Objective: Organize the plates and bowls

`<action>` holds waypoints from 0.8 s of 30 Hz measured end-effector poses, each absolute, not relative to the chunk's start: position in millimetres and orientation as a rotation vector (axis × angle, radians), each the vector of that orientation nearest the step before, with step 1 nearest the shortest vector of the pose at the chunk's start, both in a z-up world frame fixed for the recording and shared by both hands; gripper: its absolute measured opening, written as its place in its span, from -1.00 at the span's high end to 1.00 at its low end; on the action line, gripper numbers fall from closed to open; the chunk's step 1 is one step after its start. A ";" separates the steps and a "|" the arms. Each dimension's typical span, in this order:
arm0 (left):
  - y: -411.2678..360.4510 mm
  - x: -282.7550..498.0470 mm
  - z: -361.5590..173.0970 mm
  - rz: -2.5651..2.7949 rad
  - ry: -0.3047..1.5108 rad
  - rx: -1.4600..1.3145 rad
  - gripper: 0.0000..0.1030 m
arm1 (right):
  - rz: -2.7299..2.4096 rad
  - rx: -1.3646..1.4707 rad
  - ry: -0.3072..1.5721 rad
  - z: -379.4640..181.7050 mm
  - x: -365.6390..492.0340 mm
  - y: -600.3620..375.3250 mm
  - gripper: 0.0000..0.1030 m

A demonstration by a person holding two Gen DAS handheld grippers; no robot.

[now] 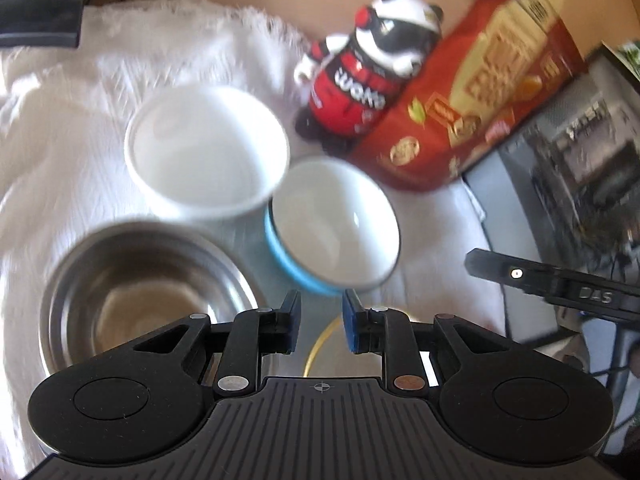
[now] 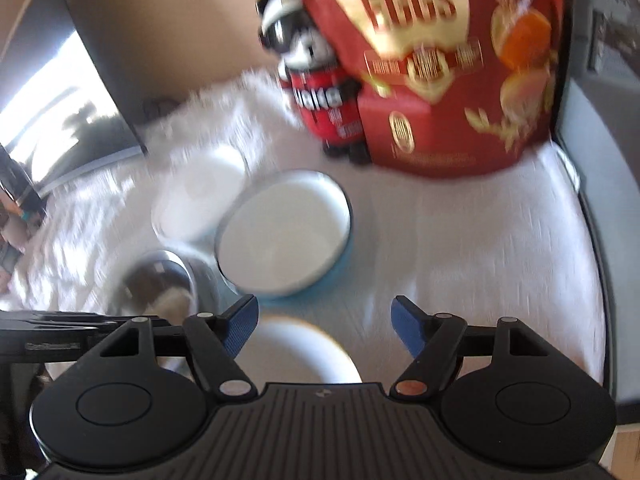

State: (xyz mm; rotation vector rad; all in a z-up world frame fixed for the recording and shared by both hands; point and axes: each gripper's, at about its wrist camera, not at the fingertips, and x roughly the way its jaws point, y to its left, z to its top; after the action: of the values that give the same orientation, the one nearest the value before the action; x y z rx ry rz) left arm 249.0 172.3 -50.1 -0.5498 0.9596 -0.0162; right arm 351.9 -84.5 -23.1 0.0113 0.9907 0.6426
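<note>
1. blue-sided bowl [image 2: 284,236] sits on the white cloth [image 2: 460,248], touching the white bowl [image 1: 206,148], steel bowl [image 1: 140,292] beside.
2. right gripper [image 2: 324,326] hangs over a white plate [image 2: 296,352], jaws wide apart, empty.
3. left gripper [image 1: 320,322] narrowly parted, gripping nothing.
4. panda figure [image 1: 368,68] and red box [image 2: 440,60] behind.

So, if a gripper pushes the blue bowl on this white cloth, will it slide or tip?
The blue bowl looks wide and low, so it probably will not tip. The white cloth looks soft and may bunch rather than let it slide. Its glossy glazed rim may be slippery.
</note>
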 end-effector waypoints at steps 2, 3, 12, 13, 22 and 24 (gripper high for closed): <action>177.2 267.8 -51.6 0.021 0.973 -0.545 0.52 | 0.643 0.014 0.980 -11.6 365.4 -73.6 -0.53; 180.4 273.7 -54.0 0.035 0.976 -0.549 0.52 | 0.647 -0.001 0.979 -8.6 372.4 -67.2 -0.60; 181.7 316.8 -84.3 0.135 0.990 -0.580 0.49 | 0.531 -0.001 1.098 -45.9 412.7 -49.5 -0.63; 180.7 320.1 -84.7 0.145 0.994 -0.569 0.48 | 0.519 -0.009 1.101 -50.9 416.5 -48.6 -0.68; 177.9 322.2 -89.1 0.234 1.037 -0.552 0.48 | 0.552 -0.014 1.189 -97.4 445.0 -35.0 -0.75; 182.7 323.3 -93.7 0.254 1.047 -0.568 0.48 | 0.571 -0.022 1.203 -105.5 447.6 -29.3 -0.75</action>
State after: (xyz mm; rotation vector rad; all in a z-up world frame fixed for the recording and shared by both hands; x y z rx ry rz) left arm 323.3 182.7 -93.7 -0.5676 1.0474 0.2545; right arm 447.6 -29.3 -105.5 -0.0222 1.2029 0.5710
